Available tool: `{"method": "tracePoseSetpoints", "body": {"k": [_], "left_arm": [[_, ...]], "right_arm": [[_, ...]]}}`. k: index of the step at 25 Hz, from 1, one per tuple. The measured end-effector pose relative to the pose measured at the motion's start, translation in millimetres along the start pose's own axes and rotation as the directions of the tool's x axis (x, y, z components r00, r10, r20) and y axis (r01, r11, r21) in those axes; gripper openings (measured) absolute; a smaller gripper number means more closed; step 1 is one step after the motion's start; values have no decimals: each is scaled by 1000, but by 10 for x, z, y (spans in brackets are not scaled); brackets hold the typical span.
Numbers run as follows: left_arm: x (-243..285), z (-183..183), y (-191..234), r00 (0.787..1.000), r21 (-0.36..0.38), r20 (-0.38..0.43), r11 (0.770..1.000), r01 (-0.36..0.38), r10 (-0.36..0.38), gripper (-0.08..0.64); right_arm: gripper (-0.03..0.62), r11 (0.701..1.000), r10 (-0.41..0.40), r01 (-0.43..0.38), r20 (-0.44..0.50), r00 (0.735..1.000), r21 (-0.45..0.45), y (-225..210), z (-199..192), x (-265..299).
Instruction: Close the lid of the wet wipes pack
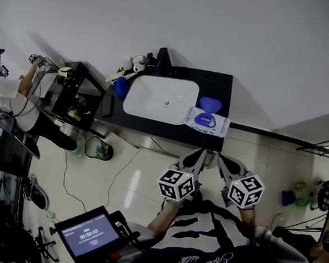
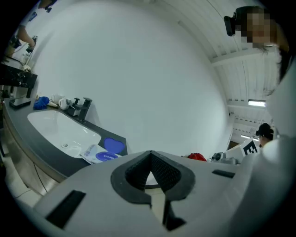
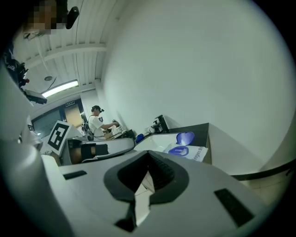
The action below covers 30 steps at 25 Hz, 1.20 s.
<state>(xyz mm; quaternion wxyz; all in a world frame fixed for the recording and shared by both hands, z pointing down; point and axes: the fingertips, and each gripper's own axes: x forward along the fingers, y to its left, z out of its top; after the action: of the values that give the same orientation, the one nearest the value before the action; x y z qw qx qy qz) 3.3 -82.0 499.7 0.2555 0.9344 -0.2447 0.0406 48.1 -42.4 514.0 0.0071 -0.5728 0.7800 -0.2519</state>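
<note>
Currently pre-approach: left tool (image 1: pixel 199 156) and right tool (image 1: pixel 226 163) both pinched together, empty, held short of the desk (image 1: pixel 222 86). Wet wipes pack (image 1: pixel 206 121) lies ahead of them on the desk, right of the sink (image 1: pixel 151 96), blue lid (image 1: pixel 210 103) flipped open. Next, likely reach in and press it flat.

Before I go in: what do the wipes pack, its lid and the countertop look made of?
Wipes pack: soft plastic film, it seems; flat, printed, slightly glossy. Lid: rigid blue plastic, apparently; it stands open and holds its shape. Countertop: a dark, smooth, hard slab, stone or laminate; the look does not settle which.
</note>
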Motion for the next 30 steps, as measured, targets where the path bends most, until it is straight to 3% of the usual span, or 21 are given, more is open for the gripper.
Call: {"method": "tracePoseSetpoints", "body": {"k": [10,20,25,30], "left_arm": [[291,373,848,999,-7,-38,999,32,-32,1],[520,177,1161,988,-77,-151,997,26,-38,0],[648,-53,1327,977,-104,-215,994,-20,-3,0],[849,-173,1593,964,-128,-255,985,-114,79,2]], "right_arm": [[-2,998,-64,64,14,998,11,-108,306,857],[-2,984,-172,174,-41,984,43,-343,368,837],[-2,982,-179,182,-66,982,55,-632,391,911],[-2,990,-136,141,-120,983,29,-958,472,1106]]}}
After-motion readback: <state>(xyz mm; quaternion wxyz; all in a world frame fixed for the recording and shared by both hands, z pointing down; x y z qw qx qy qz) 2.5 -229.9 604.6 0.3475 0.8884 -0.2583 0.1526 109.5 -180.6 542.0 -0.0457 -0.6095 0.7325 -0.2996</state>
